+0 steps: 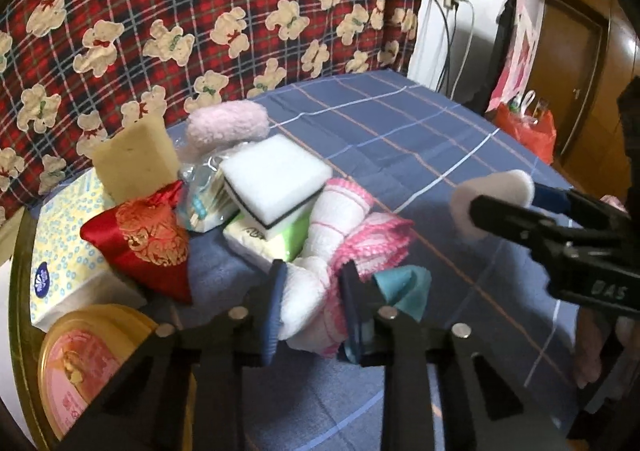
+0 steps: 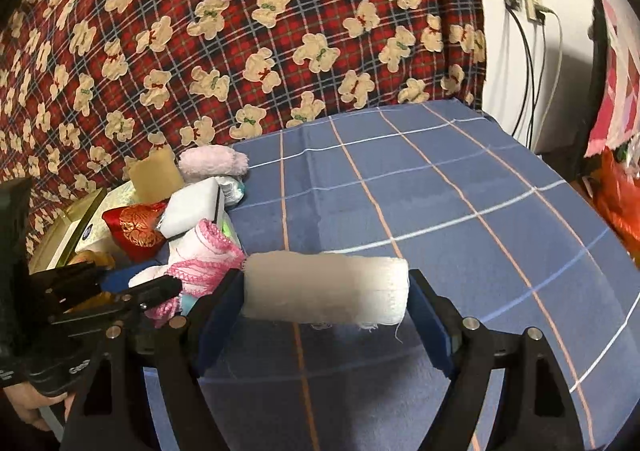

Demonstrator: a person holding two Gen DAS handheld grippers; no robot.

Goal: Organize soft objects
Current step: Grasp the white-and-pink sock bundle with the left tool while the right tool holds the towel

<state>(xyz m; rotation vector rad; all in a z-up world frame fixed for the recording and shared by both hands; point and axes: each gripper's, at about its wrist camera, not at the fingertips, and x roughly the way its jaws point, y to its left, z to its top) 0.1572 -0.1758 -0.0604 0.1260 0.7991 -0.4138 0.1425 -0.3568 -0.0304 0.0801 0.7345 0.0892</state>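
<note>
The left tool (image 1: 312,291) has its two blue-padded fingers narrowed onto a white terry towel (image 1: 308,287) edged with pink crochet trim; the pads press on the cloth from both sides. This towel is soft, looped in texture and loosely bunched, and it lies at the near end of a pile on the left part of the desk (image 1: 420,155).

The right tool (image 2: 326,293) stands wide and grips one white roll (image 2: 326,289) end to end between its blue pads. The roll is cylindrical, of woven gauze-like cloth, with frayed threads hanging from its right end. It is held above the desk, well apart from the pile.

Pile contents, outward from the towel:
- One teal cloth (image 1: 404,287), smooth, folded, just beside the towel.
- One white foam block (image 1: 276,183), rectangular, with a dark layer beneath, resting on one pack of tissues (image 1: 260,243) in white and green wrapping.
- One red satin pouch (image 1: 144,239), shiny, with gold embroidery, plump and pointed at its corner.
- One yellowish sponge (image 1: 136,159), a porous block, standing upright behind the pouch.
- One pale pink fluffy item (image 1: 228,123), rounded, at the far end of the pile.
- One tissue box (image 1: 68,247), yellow with blue dots, at the left edge.
- One round tin lid (image 1: 88,363), gold-rimmed with a pink face, nearest the camera on the left.

The desk is covered by one blue cloth with white and orange check lines. Behind it hangs a red plaid fabric (image 2: 240,31) printed with cream bears.
</note>
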